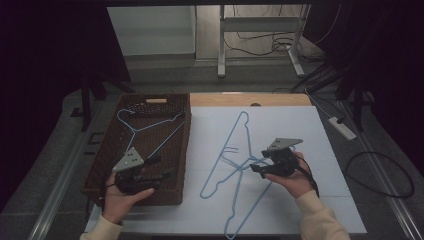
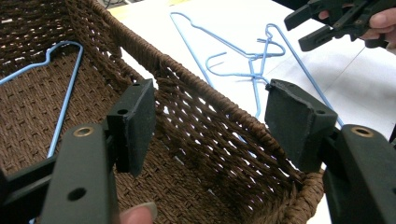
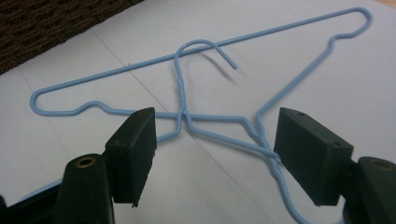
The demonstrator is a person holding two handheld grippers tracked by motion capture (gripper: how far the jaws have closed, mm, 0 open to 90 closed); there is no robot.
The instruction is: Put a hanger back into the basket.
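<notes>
Two blue wire hangers lie crossed on the white table top: one (image 1: pixel 220 157) (image 3: pixel 261 37) points away from me, the other (image 1: pixel 237 195) (image 3: pixel 205 44) runs toward the front edge. A third blue hanger (image 1: pixel 150 127) (image 2: pixel 65 93) lies inside the brown wicker basket (image 1: pixel 186 145) (image 2: pixel 187 74) at the left. My left gripper (image 1: pixel 162 167) (image 2: pixel 210 121) hovers open over the basket's near right corner, nothing between its jaws. My right gripper (image 1: pixel 255 165) (image 3: pixel 215 140) is open just right of the crossing, jaws either side of the crossed necks without touching them.
The right gripper (image 2: pixel 322 23) also appears in the left gripper view beyond the hangers. The basket wall (image 3: pixel 46 23) borders the white surface on the left. A power strip (image 1: pixel 342 127) and cables lie on the floor at the right; table legs (image 1: pixel 221 45) stand behind.
</notes>
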